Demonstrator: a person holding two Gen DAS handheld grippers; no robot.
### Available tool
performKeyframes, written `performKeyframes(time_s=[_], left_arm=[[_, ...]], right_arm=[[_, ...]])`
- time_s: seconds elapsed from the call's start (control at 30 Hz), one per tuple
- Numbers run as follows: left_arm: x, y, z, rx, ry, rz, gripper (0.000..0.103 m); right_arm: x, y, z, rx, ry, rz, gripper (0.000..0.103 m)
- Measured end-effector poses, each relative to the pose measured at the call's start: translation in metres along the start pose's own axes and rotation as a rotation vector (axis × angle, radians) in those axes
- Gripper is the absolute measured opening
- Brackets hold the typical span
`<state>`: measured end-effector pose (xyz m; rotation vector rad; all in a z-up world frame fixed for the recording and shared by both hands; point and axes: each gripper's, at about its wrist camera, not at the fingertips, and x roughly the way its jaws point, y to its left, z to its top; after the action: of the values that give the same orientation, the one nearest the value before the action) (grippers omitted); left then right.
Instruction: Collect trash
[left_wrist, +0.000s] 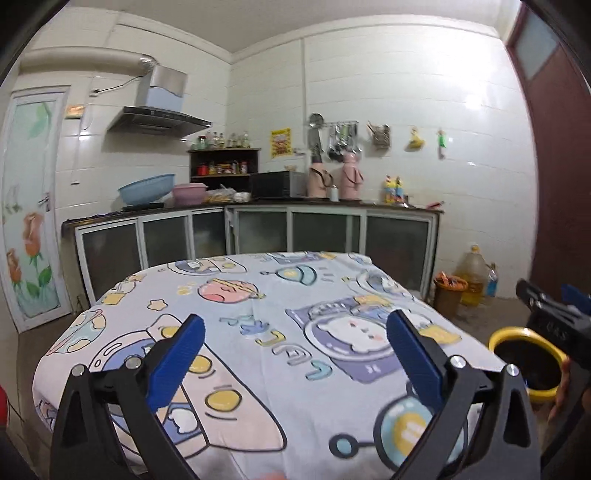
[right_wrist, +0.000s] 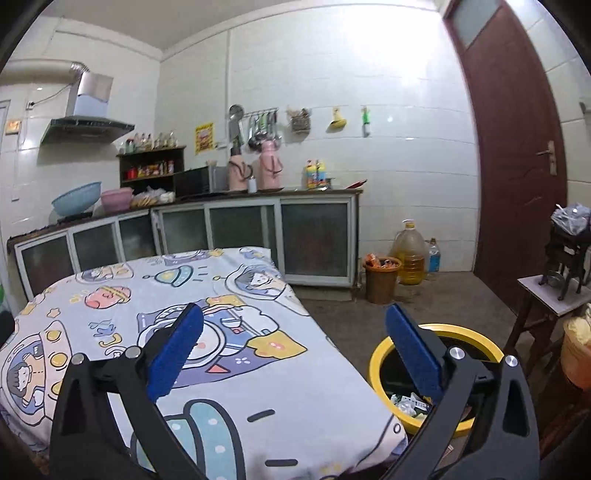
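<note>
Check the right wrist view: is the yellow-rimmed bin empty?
No. In the right wrist view, crumpled wrappers lie at the bottom of the yellow-rimmed bin beside the table.

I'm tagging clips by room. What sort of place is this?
Most likely a home kitchen: a range hood on the tiled wall, a counter with a microwave and pink thermos jugs, and utensils hanging on a rail, behind a table under a cartoon-print cloth.
</note>
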<state>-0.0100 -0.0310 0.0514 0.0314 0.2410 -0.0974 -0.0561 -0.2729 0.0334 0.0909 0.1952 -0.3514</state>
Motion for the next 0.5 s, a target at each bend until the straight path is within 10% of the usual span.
performKeyframes(time_s=[0.5], left_arm=[[0.025,0.021,-0.029,-0.176,0.192,0.042,0.095]], right_arm=[[-0.007,0.006,-0.026,-0.021,0.072,-0.016,0.095]])
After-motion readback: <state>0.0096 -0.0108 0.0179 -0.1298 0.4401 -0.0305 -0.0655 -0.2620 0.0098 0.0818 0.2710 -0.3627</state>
